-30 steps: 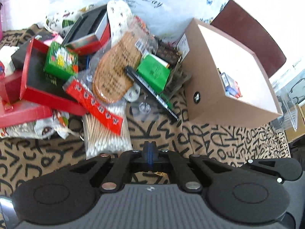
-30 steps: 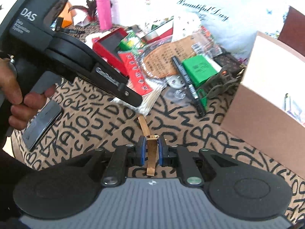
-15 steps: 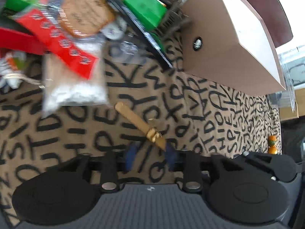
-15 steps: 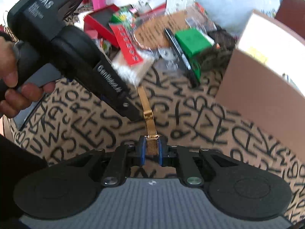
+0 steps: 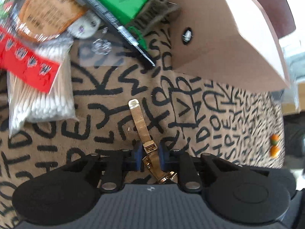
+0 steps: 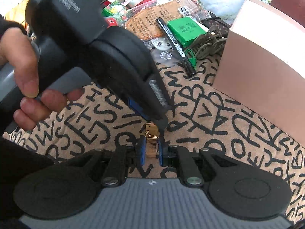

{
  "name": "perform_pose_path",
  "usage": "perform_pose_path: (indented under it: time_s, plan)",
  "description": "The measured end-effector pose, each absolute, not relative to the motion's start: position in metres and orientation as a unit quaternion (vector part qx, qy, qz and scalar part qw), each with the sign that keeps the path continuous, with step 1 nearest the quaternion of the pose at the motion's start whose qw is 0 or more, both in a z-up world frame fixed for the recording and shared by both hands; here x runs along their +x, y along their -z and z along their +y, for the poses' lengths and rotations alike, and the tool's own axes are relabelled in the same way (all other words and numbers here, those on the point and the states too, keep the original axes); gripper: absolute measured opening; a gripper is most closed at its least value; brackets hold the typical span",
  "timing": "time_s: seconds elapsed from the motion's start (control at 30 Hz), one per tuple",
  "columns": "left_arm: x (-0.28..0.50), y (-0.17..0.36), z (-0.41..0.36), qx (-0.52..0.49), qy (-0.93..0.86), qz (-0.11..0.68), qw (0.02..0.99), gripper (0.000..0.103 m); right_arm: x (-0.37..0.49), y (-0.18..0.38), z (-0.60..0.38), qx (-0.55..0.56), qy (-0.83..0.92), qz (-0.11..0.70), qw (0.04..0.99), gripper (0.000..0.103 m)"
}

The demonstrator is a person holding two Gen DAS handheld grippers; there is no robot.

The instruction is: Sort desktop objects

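A gold mesh watch band (image 5: pixel 140 123) lies across the letter-print cloth. My left gripper (image 5: pixel 149 155) straddles its clasp, jaws a little apart on either side, not pressing it. My right gripper (image 6: pixel 151 149) is shut on the band's other end (image 6: pixel 151 143). In the right wrist view the left gripper's body (image 6: pixel 106 57) reaches down from the upper left, its tip right at the band. A tan cardboard box (image 5: pixel 225 43) stands open at the right, also in the right wrist view (image 6: pixel 263 80).
A pile lies beyond: a cotton swab bag (image 5: pixel 38 99) with red label, black pen (image 5: pixel 114 26), green box (image 5: pixel 122 2), brown insole pack (image 5: pixel 51 13), olive hair clip (image 6: pixel 207 43). Small orange items (image 5: pixel 274 145) sit near the cloth's right edge.
The left gripper swung down from the pile to the watch band and now straddles its clasp. The right gripper kept hold of the band.
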State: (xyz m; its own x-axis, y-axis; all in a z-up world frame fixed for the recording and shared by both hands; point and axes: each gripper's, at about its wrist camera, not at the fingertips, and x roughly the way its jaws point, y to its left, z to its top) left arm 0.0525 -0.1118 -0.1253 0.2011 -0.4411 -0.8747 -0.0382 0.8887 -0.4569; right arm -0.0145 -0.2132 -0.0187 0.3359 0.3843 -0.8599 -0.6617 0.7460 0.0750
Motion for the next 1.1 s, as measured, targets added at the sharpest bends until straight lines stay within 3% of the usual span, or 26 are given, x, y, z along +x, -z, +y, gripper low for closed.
perform_pose_path:
  time_s: [0.67,0.73,0.77,0.8,1.1]
  plan:
    - [0.061,0.075,-0.080,-0.217,0.113,0.557,0.794,0.017,-0.004,-0.009,-0.226,-0.145,-0.314,0.441,0.828,0.008]
    - [0.064,0.080,-0.084,-0.220,0.109,0.560,0.792,0.017,-0.001,0.002,-0.220,-0.153,-0.311,0.459,0.818,0.021]
    - [0.062,0.076,-0.081,-0.221,0.108,0.560,0.791,0.017,0.000,0.008,-0.217,-0.159,-0.309,0.466,0.814,0.032]
    - [0.062,0.076,-0.081,-0.221,0.107,0.561,0.790,0.017,0.001,0.014,-0.212,-0.164,-0.302,0.469,0.813,0.049]
    - [0.062,0.070,-0.079,-0.217,0.108,0.553,0.797,0.017,0.015,0.041,-0.180,-0.166,-0.297,0.466,0.817,0.048]
